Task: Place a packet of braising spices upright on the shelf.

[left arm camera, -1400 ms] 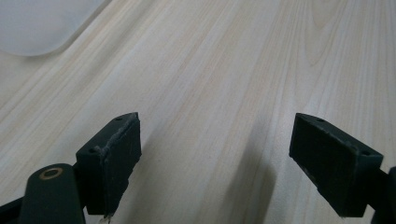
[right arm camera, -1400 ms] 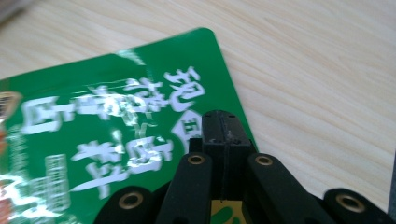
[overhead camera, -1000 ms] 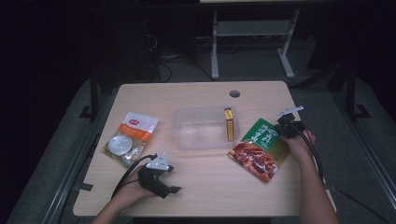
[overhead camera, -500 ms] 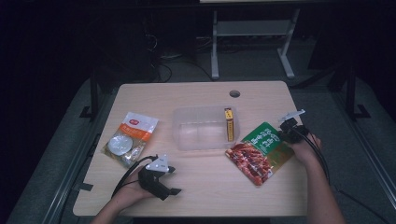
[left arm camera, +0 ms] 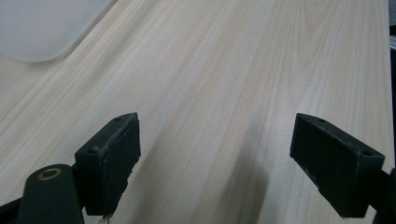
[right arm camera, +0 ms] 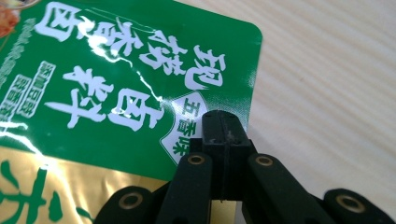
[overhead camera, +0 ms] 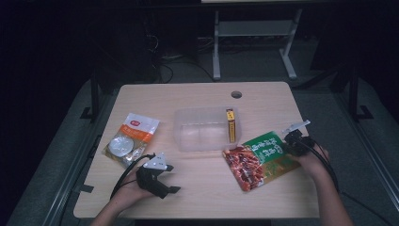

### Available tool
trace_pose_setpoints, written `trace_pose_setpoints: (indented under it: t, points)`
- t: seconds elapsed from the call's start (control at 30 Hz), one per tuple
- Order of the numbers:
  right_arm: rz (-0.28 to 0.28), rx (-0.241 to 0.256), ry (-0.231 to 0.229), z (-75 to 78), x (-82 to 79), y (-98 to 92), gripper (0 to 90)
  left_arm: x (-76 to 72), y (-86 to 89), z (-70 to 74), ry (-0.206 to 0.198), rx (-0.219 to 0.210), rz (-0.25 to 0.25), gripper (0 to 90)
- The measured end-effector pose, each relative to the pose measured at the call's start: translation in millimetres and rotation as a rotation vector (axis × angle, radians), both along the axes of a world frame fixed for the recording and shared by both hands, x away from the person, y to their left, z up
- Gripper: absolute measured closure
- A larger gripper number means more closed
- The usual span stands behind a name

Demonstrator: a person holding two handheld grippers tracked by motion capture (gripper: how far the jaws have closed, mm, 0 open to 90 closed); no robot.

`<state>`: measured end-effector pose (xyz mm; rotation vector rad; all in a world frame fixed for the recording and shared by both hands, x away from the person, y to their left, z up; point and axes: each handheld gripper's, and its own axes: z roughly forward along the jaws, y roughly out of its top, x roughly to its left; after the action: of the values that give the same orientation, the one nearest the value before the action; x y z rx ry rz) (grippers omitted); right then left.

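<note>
A green, gold and red sauce packet (overhead camera: 259, 158) lies on the wooden table (overhead camera: 197, 96), front right of the clear tub. My right gripper (overhead camera: 291, 142) sits at the packet's right corner. In the right gripper view it (right arm camera: 224, 127) is shut on the edge of the green packet (right arm camera: 116, 70). My left gripper (overhead camera: 171, 179) rests near the table's front left. In the left gripper view it (left arm camera: 215, 163) is open over bare wood with nothing between the jaws.
A clear plastic tub (overhead camera: 207, 113) stands mid-table with a yellow box (overhead camera: 230, 125) upright inside at its right end; its corner (left arm camera: 42, 28) shows in the left gripper view. An orange packet with a white disc (overhead camera: 131, 137) lies at the left. A cable hole (overhead camera: 236, 94) is near the back edge.
My right gripper has pulled the green packet a little toward the table's front edge. The left gripper has stayed where it was.
</note>
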<state>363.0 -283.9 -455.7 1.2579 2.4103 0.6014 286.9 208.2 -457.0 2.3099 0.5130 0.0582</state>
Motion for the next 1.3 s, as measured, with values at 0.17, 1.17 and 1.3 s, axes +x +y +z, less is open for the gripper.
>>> trace_pose_setpoints:
  t: [0.17, 1.17, 1.3]
  points:
    - [0.03, 0.003, 0.006, 0.5, -14.0, 6.3, 90.0, 1.8, 2.6, 1.7, 0.012, -0.016, 0.008, 14.8]
    - [0.333, 0.011, 0.036, 3.5, -36.3, 80.5, 90.0, 0.9, 3.2, 5.2, 0.009, -0.067, 0.024, 13.9]
    - [0.363, 0.007, 0.034, 3.5, -38.1, 87.1, 90.0, 1.1, 3.4, 5.7, 0.004, -0.063, 0.024, 13.9]
